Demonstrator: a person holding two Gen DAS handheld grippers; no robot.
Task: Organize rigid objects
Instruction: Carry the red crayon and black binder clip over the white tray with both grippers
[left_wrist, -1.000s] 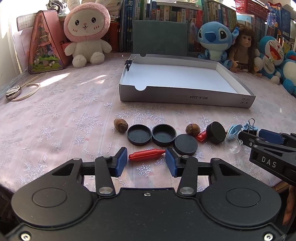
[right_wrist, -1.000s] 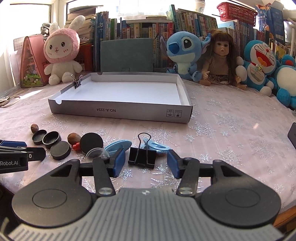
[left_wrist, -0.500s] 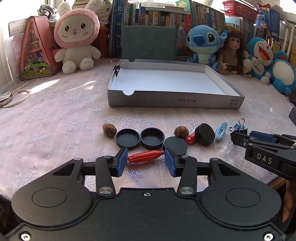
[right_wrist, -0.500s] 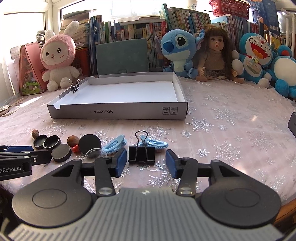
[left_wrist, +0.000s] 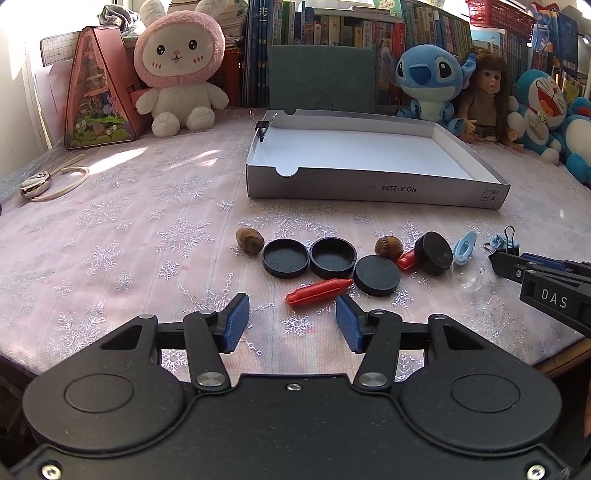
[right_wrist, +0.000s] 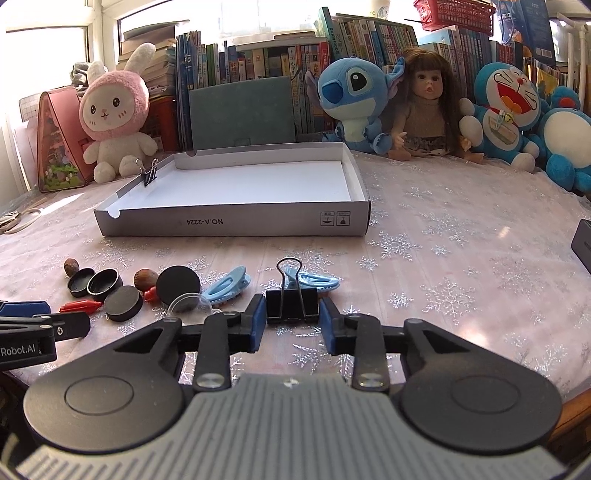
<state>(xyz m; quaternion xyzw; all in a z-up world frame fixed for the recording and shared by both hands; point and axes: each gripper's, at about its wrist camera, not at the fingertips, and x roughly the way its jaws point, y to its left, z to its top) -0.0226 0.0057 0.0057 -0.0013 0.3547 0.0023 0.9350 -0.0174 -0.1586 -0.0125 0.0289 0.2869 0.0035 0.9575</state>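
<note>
We see our right gripper (right_wrist: 292, 320) closing its blue jaws around a black binder clip (right_wrist: 291, 303) on the snowflake tablecloth (right_wrist: 461, 258), with blue hair clips (right_wrist: 226, 287), black round caps (right_wrist: 123, 302) and a white box (right_wrist: 236, 225) nearby.

The left claw (left_wrist: 291, 321) points down at the table, its jaws opening with nothing between them — the right claw (right_wrist: 291, 325) is closing, something black between its pads.
</note>
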